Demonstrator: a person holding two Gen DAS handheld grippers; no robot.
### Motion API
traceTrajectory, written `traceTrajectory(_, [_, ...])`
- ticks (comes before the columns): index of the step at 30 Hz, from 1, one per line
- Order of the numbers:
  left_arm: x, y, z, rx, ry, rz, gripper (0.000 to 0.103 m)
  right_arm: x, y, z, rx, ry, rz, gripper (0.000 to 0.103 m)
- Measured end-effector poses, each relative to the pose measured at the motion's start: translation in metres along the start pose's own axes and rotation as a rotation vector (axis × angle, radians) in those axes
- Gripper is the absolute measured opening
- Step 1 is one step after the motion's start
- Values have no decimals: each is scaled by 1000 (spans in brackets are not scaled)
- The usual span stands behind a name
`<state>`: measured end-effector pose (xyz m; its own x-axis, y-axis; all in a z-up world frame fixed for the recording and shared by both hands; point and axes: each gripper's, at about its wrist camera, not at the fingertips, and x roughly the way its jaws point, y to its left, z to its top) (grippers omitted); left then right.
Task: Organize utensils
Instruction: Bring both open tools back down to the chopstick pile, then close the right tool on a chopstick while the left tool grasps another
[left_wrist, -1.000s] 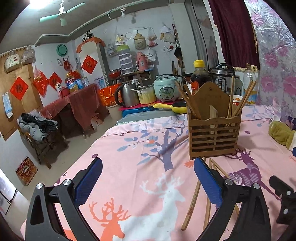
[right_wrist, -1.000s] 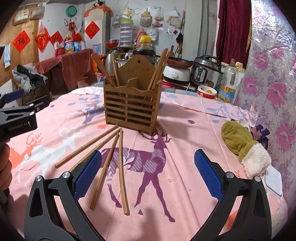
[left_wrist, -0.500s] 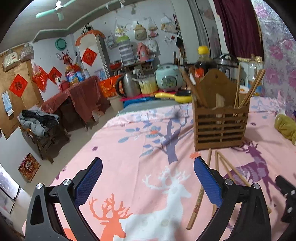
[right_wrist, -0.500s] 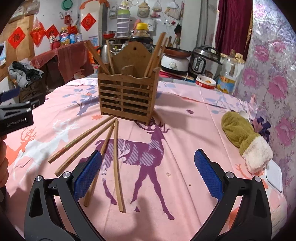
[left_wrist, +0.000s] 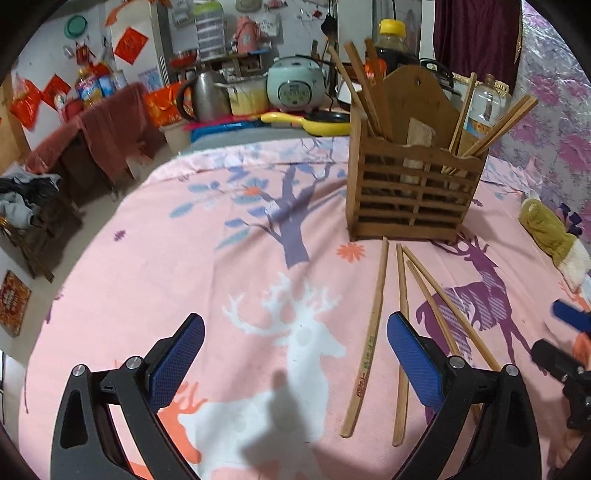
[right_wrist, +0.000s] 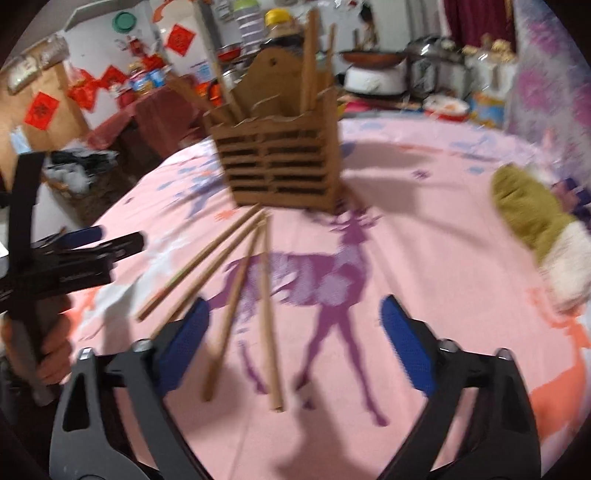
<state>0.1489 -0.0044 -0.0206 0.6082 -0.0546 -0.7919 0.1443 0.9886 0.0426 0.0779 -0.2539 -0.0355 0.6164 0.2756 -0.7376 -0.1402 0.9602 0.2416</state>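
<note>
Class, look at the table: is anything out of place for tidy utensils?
Yes. Four loose chopsticks lie fanned on the pink tablecloth in front of the wooden holder, while the others stand inside it.

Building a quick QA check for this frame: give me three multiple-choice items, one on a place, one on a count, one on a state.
1. Where do the loose chopsticks lie?
A. On the cloth in front of the wooden holder
B. On top of the green mitten
C. On the floor

2. How many loose chopsticks lie on the tablecloth?
A. Two
B. Four
C. Seven

3. What is between the pads of the left tool?
A. A chopstick
B. The mitten
C. Nothing

Key:
1. A: their far ends point at the foot of the wooden holder on the tablecloth, apart from the green mitten.
2. B: four sticks fan out, countable in both wrist views.
3. C: the left tool stands wide open over bare cloth, with the nearest stick just inside its right pad, untouched.
</note>
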Motion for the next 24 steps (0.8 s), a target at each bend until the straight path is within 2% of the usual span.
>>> traceTrajectory(1, [1,0,0,-3,4,-1,97,3,3,-2,-7,15,14,71])
traceTrajectory(4, [3,3,1,-17,13,-10,97,12,11,-6,-37,61,34,59])
traceTrajectory(12, [3,-2,0,-6,15,-7,97,26,21,-14,-94,102,7,44])
traceTrajectory(16, [8,-12,-3,34,28,4,97,42,31,-22,-152,125,-69,27])
traceTrajectory(18, [12,-18,-5,57,36,9,97,40,32,-23,-157,123,-73,7])
traceTrajectory(23, [17,-25,-13,100,40,48,96,36,19,-23,-113,124,-111,7])
traceTrajectory(24, [17,-25,-14,102,44,46,93,35,15,-24,-103,124,-115,7])
